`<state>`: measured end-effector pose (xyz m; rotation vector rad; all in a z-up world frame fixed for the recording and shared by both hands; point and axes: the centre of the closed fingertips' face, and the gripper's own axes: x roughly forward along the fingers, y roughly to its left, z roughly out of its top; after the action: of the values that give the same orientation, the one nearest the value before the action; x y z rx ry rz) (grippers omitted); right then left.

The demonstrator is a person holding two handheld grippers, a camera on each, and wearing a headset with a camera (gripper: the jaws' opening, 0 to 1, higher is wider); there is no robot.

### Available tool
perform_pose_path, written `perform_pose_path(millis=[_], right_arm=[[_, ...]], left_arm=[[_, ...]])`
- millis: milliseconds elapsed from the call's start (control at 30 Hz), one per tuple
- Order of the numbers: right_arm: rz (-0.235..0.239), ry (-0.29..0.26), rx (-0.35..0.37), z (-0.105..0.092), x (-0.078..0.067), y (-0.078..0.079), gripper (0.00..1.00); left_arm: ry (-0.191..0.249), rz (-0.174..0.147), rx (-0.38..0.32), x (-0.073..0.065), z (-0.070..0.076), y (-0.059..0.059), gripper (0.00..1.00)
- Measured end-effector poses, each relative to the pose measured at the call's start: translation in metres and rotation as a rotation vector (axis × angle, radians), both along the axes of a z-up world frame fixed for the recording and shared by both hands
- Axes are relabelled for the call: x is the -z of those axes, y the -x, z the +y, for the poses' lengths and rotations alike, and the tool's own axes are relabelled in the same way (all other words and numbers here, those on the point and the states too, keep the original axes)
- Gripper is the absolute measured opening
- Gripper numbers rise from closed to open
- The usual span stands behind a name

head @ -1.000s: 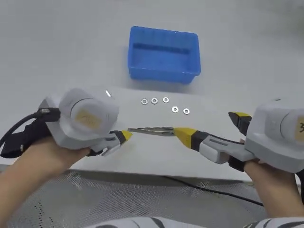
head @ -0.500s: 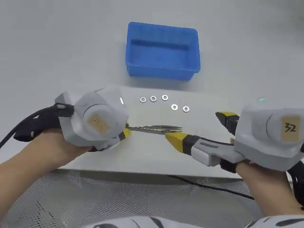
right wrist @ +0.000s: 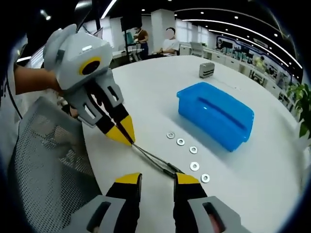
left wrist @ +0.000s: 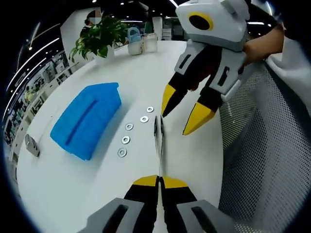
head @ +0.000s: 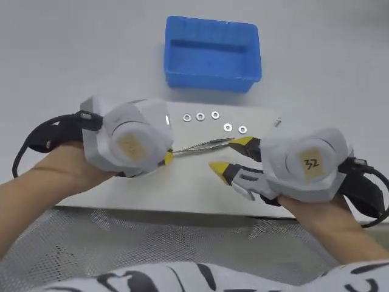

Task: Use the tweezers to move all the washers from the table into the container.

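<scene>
A: Left gripper (left wrist: 158,182) state?
B: Pinched closed on the handle end of the tweezers (left wrist: 158,141). They were held low over the table (head: 182,188) and pointed toward 3 o'clock in the head view, probably so they could be passed across.
A: Right gripper (right wrist: 158,178)?
B: Jaws were spread apart and set either side of the tweezer tips. Contact couldn't be confirmed. A regrip was judged to be intended.
A: Washers (head: 215,114)?
B: Five were counted on the table at 12 o'clock of the tweezers, none lifted. The container (head: 209,80) was placed further out at 12 o'clock, with nothing seen inside.
</scene>
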<state>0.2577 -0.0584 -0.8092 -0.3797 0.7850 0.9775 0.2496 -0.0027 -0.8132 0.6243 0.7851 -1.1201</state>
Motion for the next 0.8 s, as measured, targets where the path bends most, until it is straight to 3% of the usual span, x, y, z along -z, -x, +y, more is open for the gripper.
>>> perform_pose_path(millis=[67,100,300,433,600,700,800], right_arm=[[-0.023,0.025,-0.029,0.001,0.002,-0.003,0.21],[-0.072,0.04,-0.061,0.003,0.0,-0.008,0.2],[-0.106,0.029,-0.13,0.016,-0.005,-0.009,0.17],[-0.165,0.04,-0.162,0.021,-0.007,-0.014,0.1],[-0.164,0.002,-0.166,0.025,-0.015,-0.016,0.08],[-0.152,-0.043,-0.159,0.032,-0.024,-0.019,0.07],[-0.136,-0.087,-0.136,0.038,-0.028,-0.026,0.06]], left_arm=[[-0.001,-0.005,0.006,-0.005,0.0,0.0,0.0],[-0.005,-0.014,0.014,-0.012,0.001,0.0,0.0],[0.037,-0.035,0.031,-0.045,-0.005,0.001,0.0],[0.033,-0.064,0.046,-0.062,-0.008,-0.002,0.0],[0.044,-0.089,0.068,-0.08,-0.012,-0.007,0.0],[0.045,-0.123,0.084,-0.094,-0.016,-0.012,0.0],[0.029,-0.144,0.092,-0.097,-0.014,-0.02,0.0]])
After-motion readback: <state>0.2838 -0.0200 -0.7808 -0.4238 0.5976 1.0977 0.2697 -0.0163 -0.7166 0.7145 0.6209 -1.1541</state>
